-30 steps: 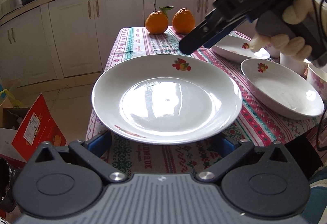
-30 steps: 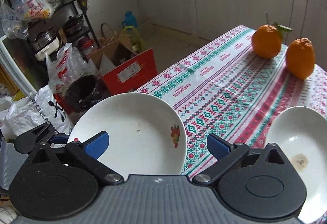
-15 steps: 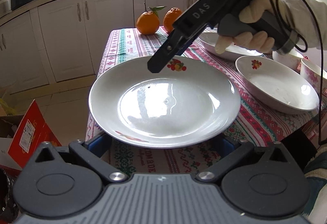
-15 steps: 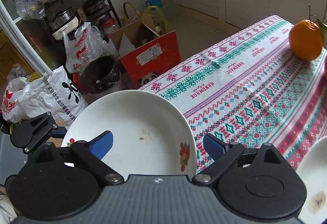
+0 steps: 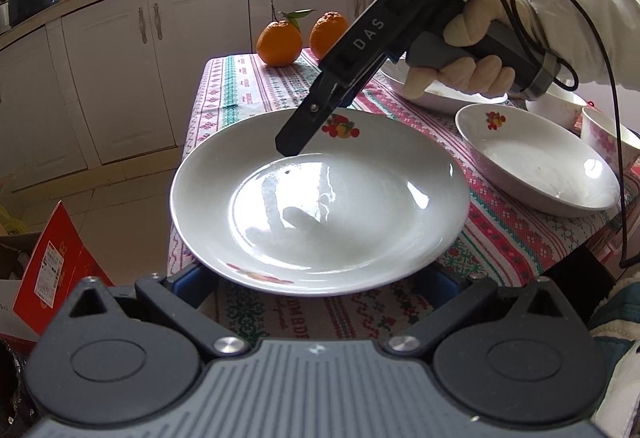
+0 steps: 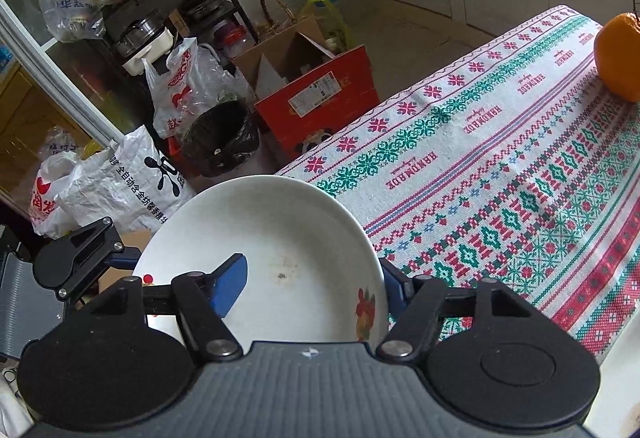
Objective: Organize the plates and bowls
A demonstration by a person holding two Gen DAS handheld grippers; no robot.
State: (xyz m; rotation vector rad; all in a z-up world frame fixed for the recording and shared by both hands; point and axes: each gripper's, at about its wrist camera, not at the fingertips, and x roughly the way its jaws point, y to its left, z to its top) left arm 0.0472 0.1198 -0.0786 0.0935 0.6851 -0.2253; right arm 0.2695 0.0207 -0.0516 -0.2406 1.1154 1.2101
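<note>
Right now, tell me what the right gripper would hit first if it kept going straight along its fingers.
The right gripper, its jaws closing over the rim of the white plate, would likely drive into that plate's inner surface first. Beyond it lies only the floor clutter by the table edge; depth is hard to judge in the fisheye view.

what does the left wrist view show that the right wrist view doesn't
Only the left wrist view shows the second orange, the smaller dish, the gloved hand and the kitchen cabinets. Only the right wrist view shows the shelf rack, the plastic bags and the right tool closing, its pads either side of the plate's rim. Both show the big plate, one orange, the red box and the patterned tablecloth.
</note>
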